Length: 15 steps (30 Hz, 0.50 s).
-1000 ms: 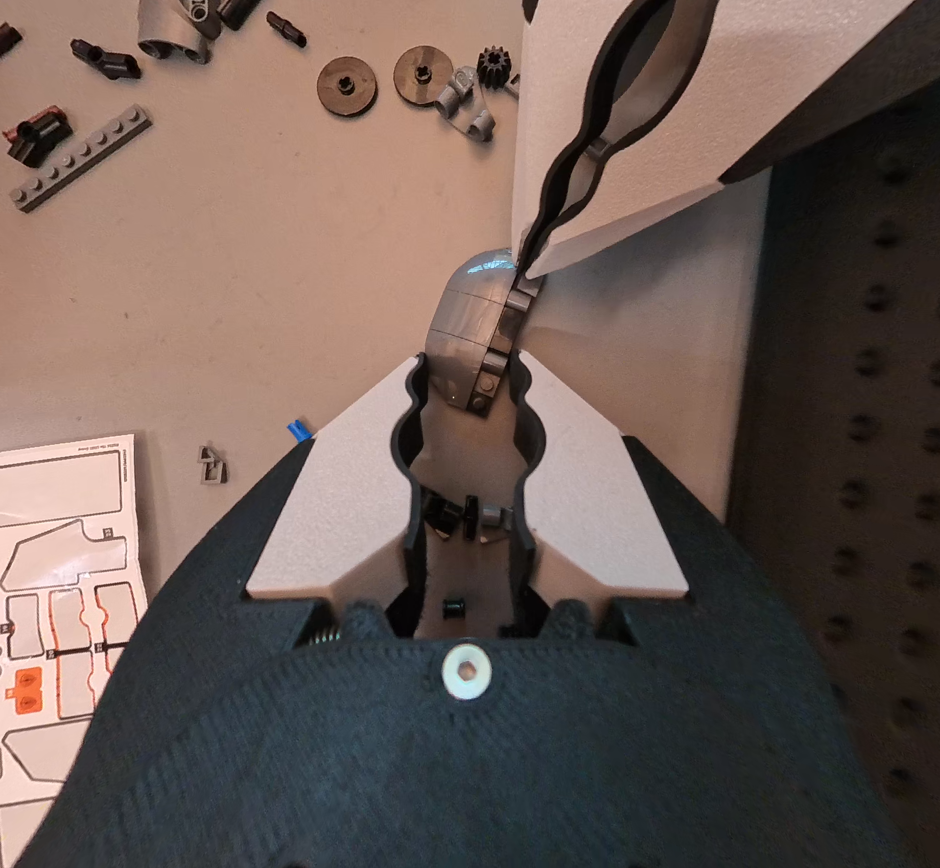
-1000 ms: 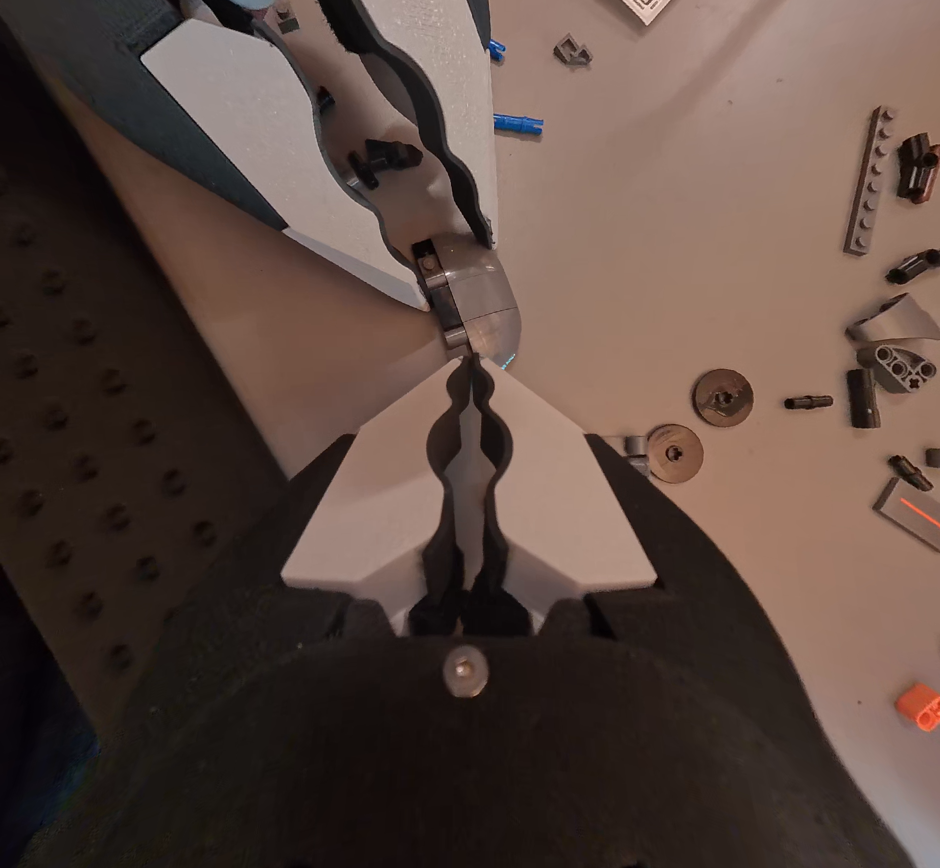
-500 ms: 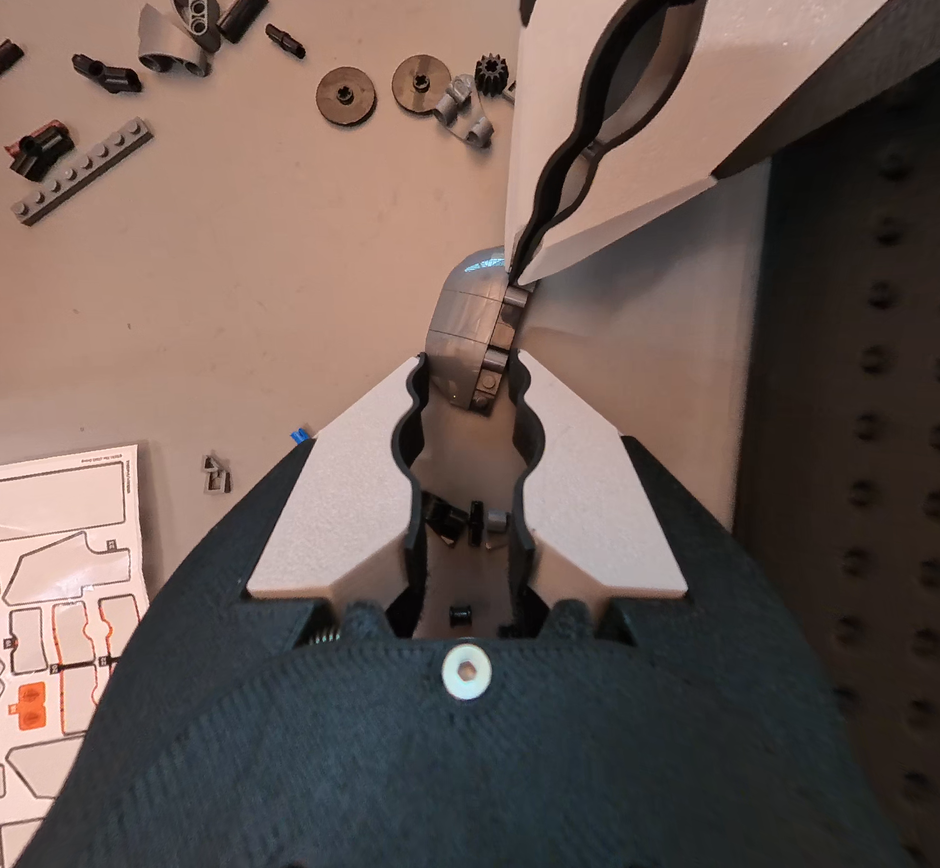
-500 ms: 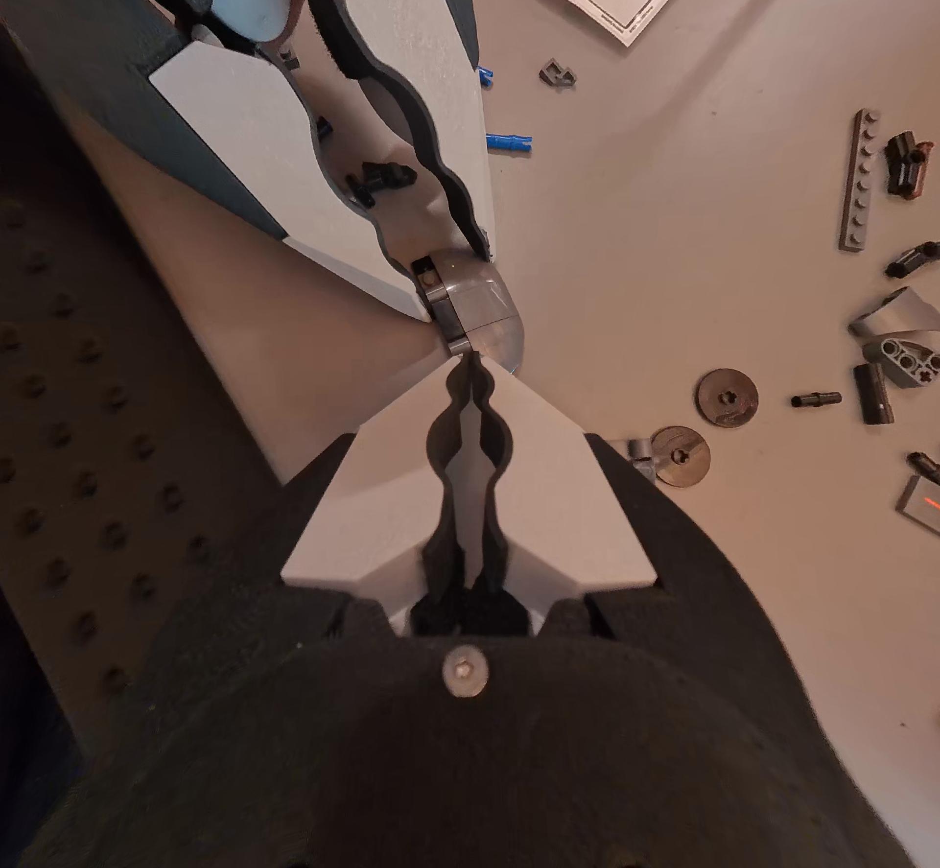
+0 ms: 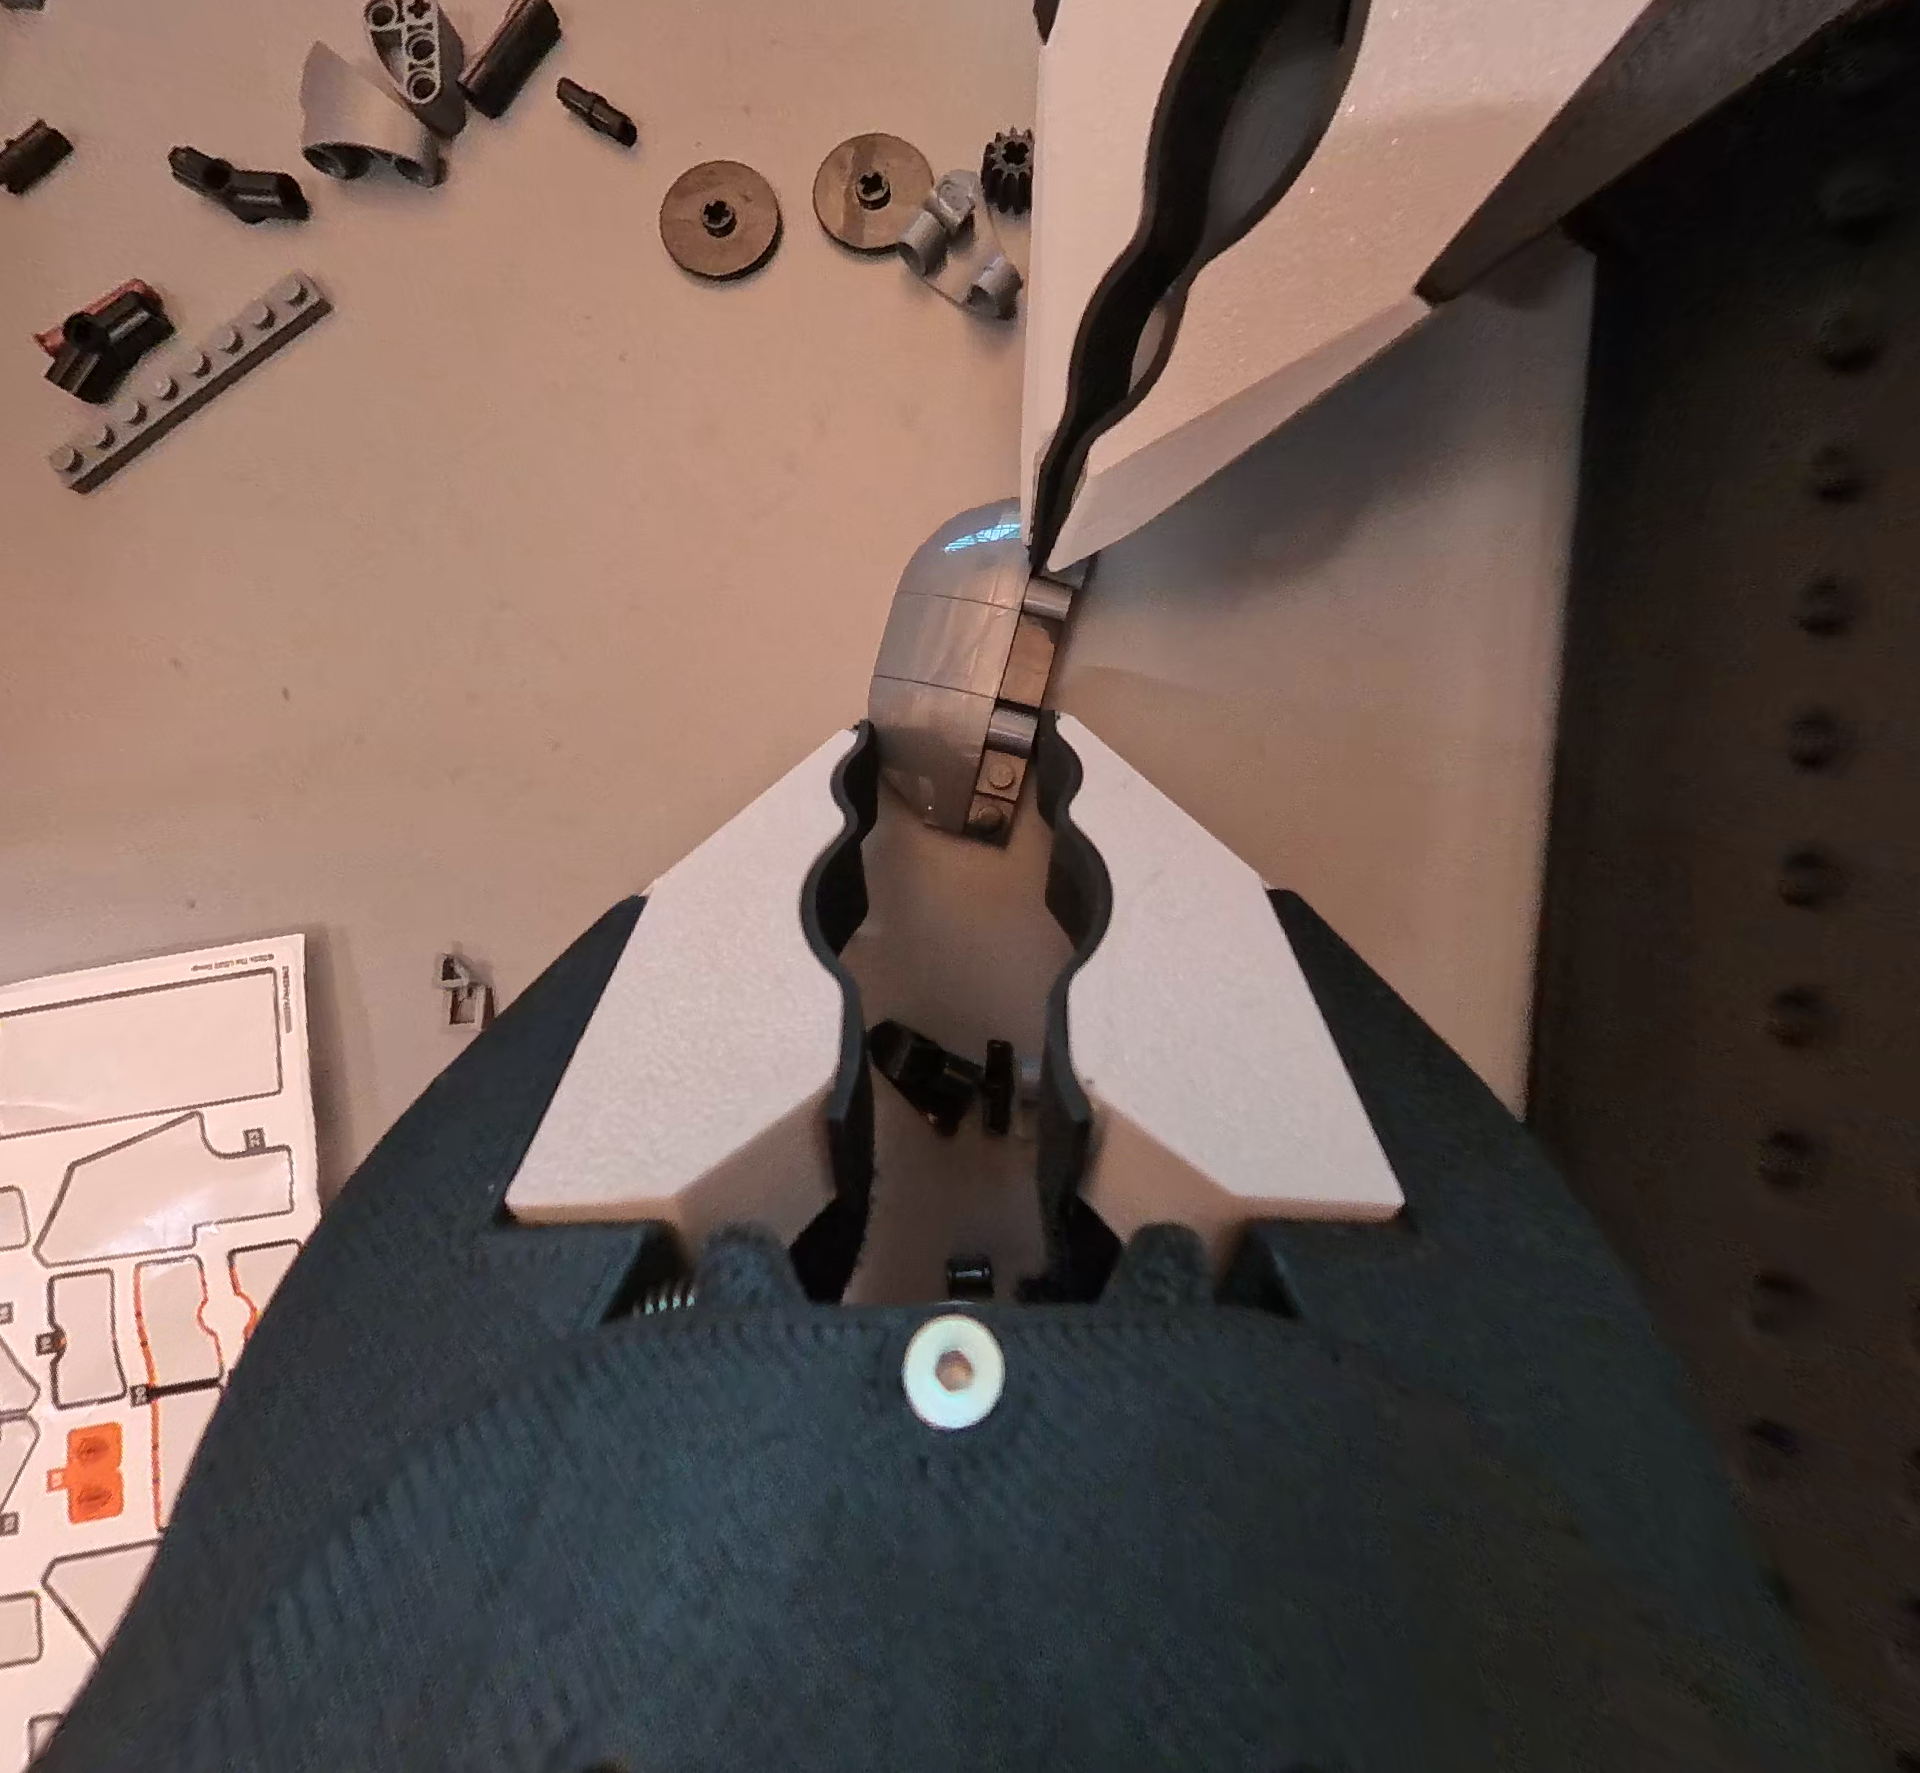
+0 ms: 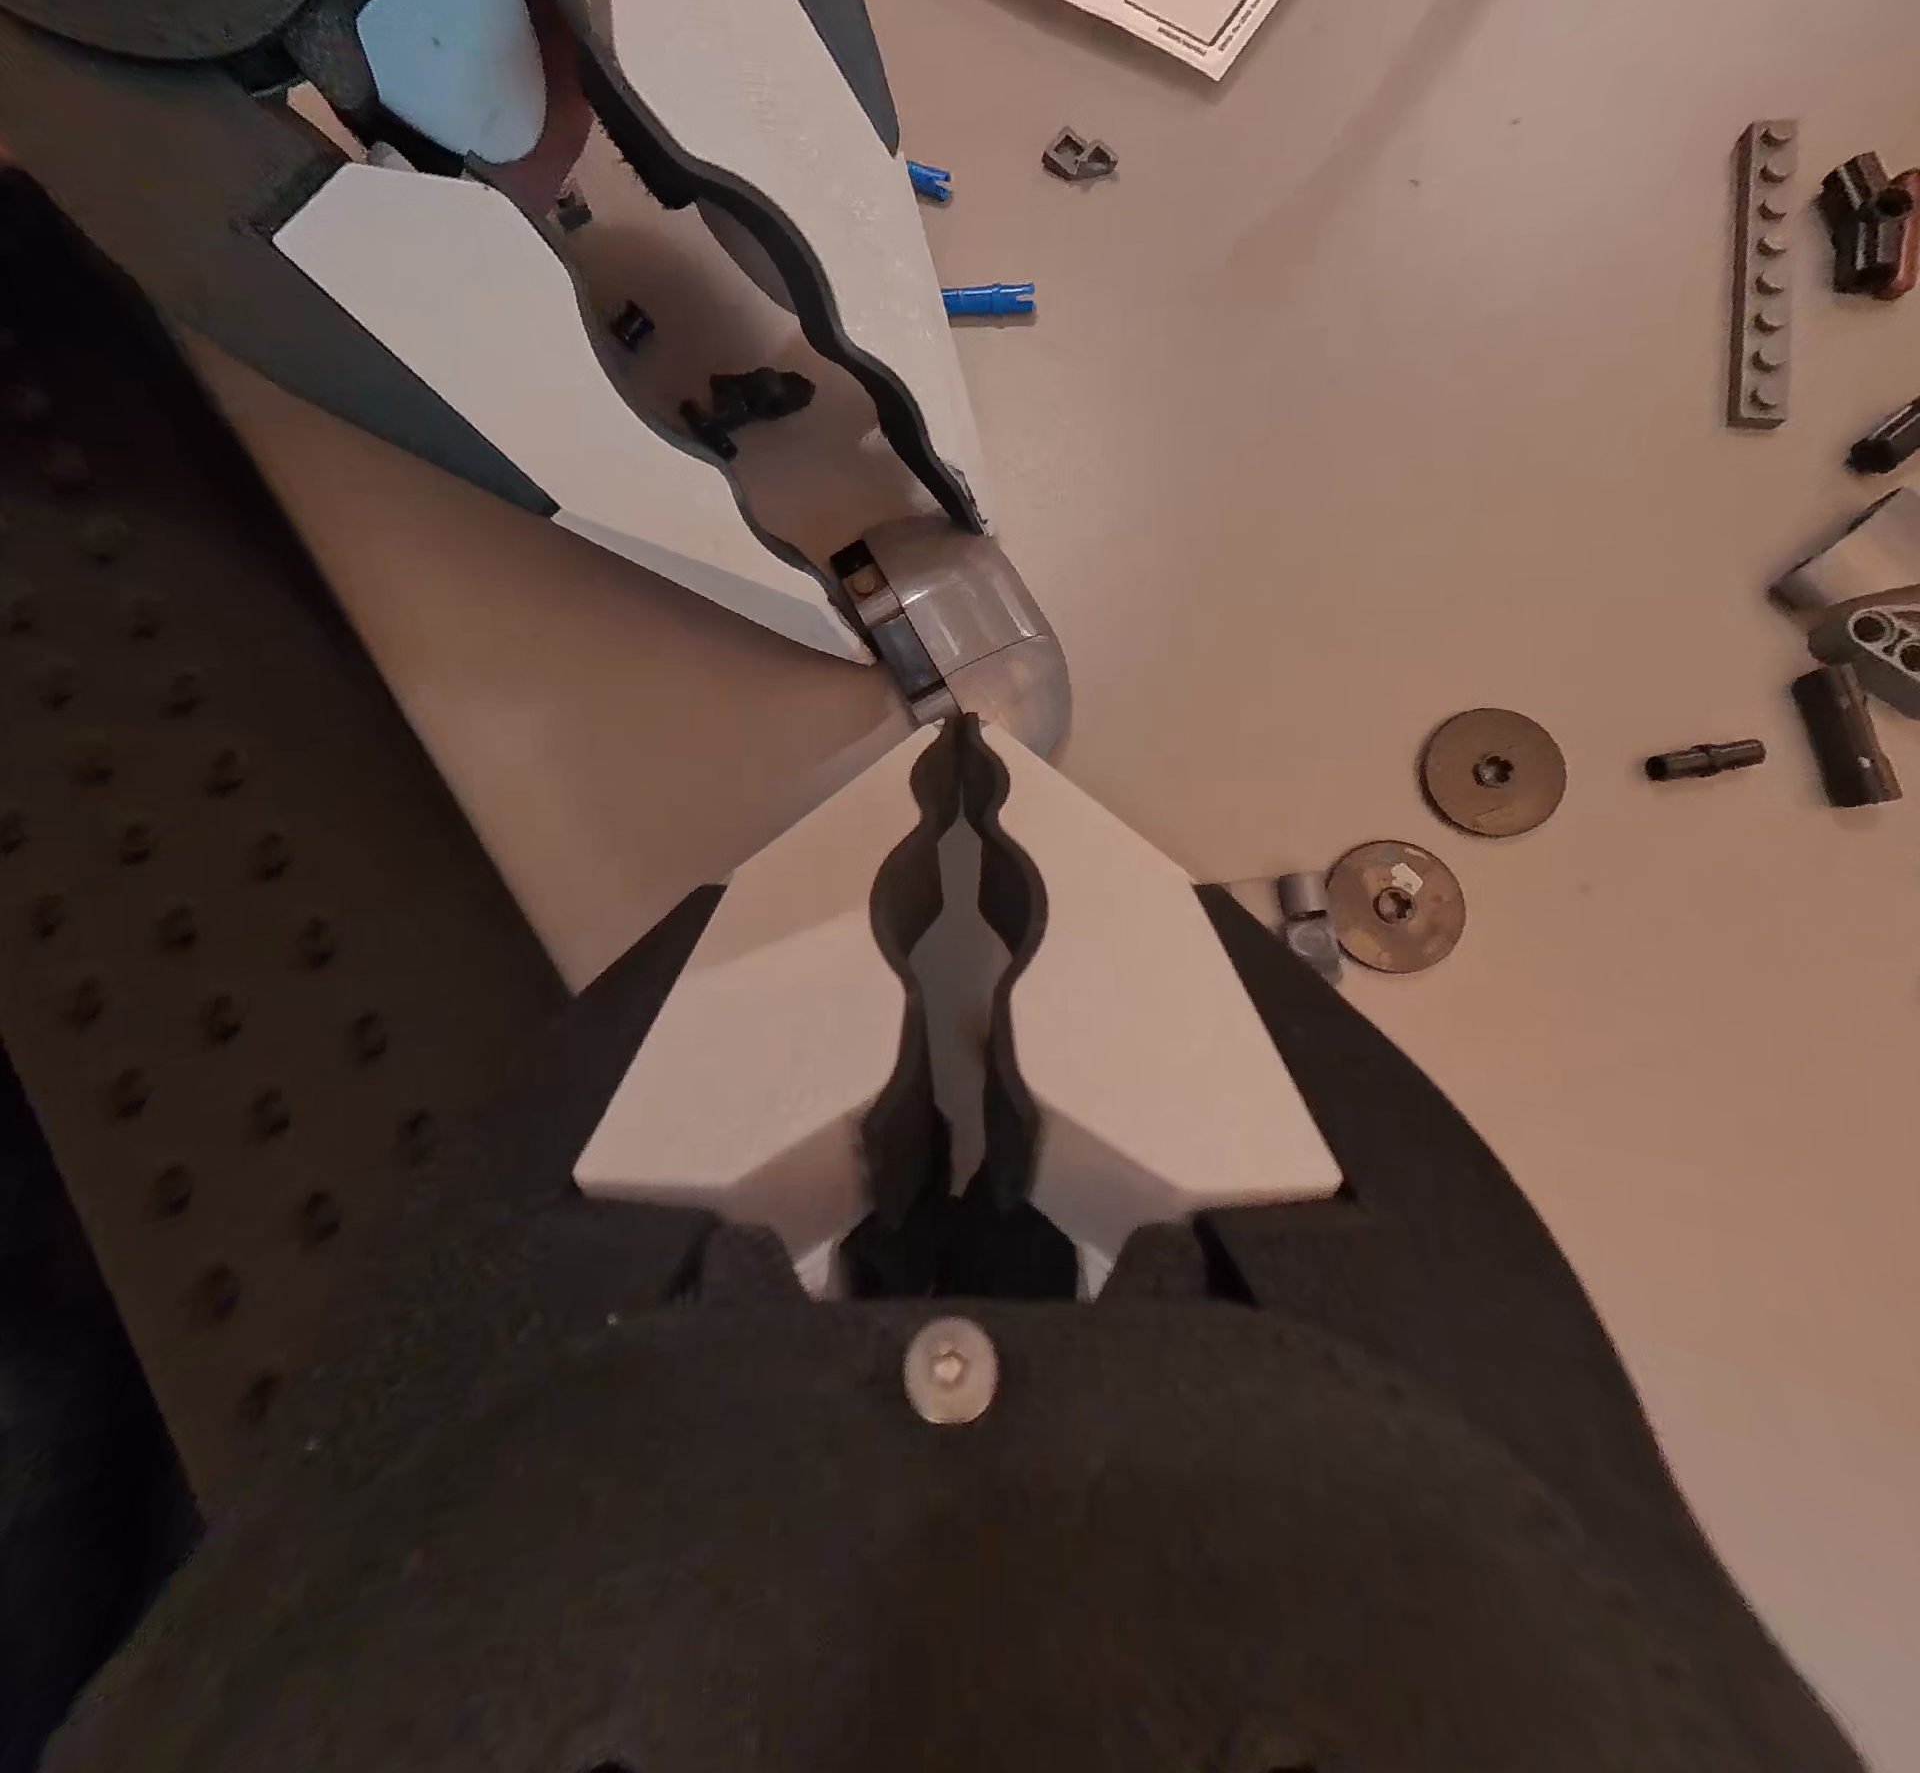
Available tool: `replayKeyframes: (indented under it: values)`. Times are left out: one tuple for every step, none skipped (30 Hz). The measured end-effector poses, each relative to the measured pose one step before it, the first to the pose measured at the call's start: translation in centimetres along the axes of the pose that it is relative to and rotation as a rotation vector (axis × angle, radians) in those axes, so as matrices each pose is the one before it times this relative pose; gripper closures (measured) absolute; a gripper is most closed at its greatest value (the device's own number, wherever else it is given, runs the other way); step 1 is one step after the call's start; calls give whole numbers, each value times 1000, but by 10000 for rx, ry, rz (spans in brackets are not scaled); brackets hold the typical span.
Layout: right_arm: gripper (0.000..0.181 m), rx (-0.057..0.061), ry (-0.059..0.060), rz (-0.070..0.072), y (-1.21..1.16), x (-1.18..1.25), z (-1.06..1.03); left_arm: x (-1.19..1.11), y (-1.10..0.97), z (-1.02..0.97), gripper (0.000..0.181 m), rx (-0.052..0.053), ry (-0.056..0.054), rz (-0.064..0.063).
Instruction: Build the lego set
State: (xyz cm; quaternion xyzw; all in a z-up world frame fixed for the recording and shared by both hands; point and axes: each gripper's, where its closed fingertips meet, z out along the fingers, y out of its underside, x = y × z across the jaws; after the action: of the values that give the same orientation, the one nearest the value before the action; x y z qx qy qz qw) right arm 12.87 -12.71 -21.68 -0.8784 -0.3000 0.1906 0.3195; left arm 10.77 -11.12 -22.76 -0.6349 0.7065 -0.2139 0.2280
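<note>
Your left tool (image 5: 951,767) gripped the lower end of the dome (image 5: 940,663), a small grey curved assembly with studded dark plates along its right edge, its jaws clenched on it at the tips; the dome sat between both tools, above the tan bench (image 5: 520,580), though whether it touched the bench could not be told; your right tool (image 6: 958,726) came at the dome's other end with its jaws pressed together at the very tips, which met the dome's plated edge; whether they pinched a part of it or only pushed could not be told; in the left wrist view the right tool (image 5: 1044,549) reached down from the top right onto the dome's upper edge; loose parts lay well apart on the bench: two dark discs (image 5: 720,217), a small black gear (image 5: 1006,170), a long grey plate (image 5: 192,393), a grey beam (image 5: 416,50) with holes, several black pins (image 5: 595,108); in the right wrist view two blue pins (image 6: 987,300) lay beside the left tool (image 6: 904,570); a sheet (image 5: 145,1204) lay at the lower left of the left wrist view; a dark perforated board (image 5: 1766,788) ran along the bench's right edge.
</note>
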Motion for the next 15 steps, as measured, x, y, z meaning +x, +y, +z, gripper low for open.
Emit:
replayKeyframes:
  values:
    - [181,27,-49,67,-5,39,-2,-7,-6,6,153,-9,-2,46]
    - [181,29,-74,101,-12,65,-17,-17,-1,3,153,-12,-10,29]
    - [181,17,-30,49,-12,90,-10,-10,-18,5,153,-15,-3,15]
    - [181,-10,-8,4,5,49,0,-7,-4,3,154,-4,-1,21]
    - [181,-14,-7,33,-15,61,-14,-14,-2,12,154,5,-5,26]
    - [181,3,2,29,-8,74,-2,-16,0,3,154,-4,5,3]
    - [181,4,-1,-17,-7,24,1,2,-2,-8,154,-8,7,10]
    - [181,-7,-12,-13,2,12,-2,-2,6,9,154,-8,-2,41]
    - [181,0,-21,34,-1,26,-4,1,-10,4,154,-3,-12,45]
    - [181,22,-32,62,-7,31,-8,-3,5,-2,154,-2,4,-2]
    - [181,20,-52,76,9,16,-2,-3,-8,5,154,-1,3,22]
    - [181,10,-48,73,-11,19,-5,-2,-1,-1,154,-1,-1,30]
    - [181,20,-47,47,-4,15,1,-11,0,3,154,-4,14,13]
    - [181,18,-56,37,6,1,-5,1,-3,-3,154,-17,31,26]
    - [181,-1,-46,25,3,-1,1,-9,11,-7,155,-31,62,73]
